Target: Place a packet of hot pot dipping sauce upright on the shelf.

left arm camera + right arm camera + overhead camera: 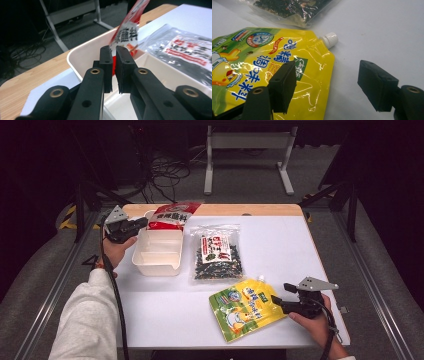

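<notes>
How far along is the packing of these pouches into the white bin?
Barely begun. Done: nothing lies flat in the white plastic bin. In hand: the left hand-held gripper holds the red-and-white packet at the bin's far rim; the packet's edge sits between nearly shut jaws. Left: the clear bag of dark bits and the yellow spouted pouch, beside the open right hand-held gripper.

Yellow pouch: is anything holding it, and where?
The yellow plastic spouted pouch is not held; the right gripper's open fingers straddle its edge.
</notes>
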`<state>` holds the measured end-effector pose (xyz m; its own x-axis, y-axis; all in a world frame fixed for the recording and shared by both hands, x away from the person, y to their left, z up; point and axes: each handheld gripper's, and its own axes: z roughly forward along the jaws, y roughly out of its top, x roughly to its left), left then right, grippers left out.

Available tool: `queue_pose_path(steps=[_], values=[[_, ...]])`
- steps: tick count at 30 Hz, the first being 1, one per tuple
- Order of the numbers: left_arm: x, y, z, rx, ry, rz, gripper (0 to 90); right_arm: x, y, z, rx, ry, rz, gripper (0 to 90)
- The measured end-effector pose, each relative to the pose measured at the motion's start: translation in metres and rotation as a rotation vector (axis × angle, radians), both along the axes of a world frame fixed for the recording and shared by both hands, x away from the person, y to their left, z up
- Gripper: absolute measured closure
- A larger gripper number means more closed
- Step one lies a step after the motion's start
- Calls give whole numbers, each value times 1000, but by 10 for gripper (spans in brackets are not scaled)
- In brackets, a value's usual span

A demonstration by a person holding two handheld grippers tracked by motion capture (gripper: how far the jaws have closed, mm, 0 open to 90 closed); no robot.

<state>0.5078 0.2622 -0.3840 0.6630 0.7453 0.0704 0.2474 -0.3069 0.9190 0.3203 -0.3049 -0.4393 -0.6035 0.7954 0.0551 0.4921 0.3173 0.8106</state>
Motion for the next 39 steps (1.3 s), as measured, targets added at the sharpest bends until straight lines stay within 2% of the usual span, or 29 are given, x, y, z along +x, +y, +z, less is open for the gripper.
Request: queue_pose_path(steps=[3,8,10,11,12,21,26,28,32,33,35,37,39], values=[[-13,4,1,-31,-9,-10,852,2,1,1,1,-6,6,323],[-40,5,2,-43,-29,-40,854,5,2,3,-2,-7,16,329],[-51,4,2,-38,-38,-48,856,7,3,4,4,-5,18,333],[-63,2,2,-39,-44,-71,856,7,3,4,4,-8,20,340],[-63,2,2,-39,-44,-71,855,7,3,4,4,-8,20,340],[-116,-4,3,-22,-58,-154,853,10,7,5,-1,-7,41,382],[-137,-8,-7,-7,-29,-196,850,12,10,5,-6,-1,48,391],[-142,-10,-10,16,-18,-208,849,12,11,5,-5,4,48,398],[-153,-18,-22,23,24,-243,842,12,11,5,-11,5,52,418],[-153,-18,-22,23,24,-243,840,12,11,5,-11,5,52,418],[-159,-24,-29,30,47,-264,832,12,11,7,-10,-1,52,440],[-163,-33,-37,65,69,-293,821,13,11,9,0,-7,49,466],[-166,-40,-44,73,93,-315,809,14,12,11,10,-9,54,486]])
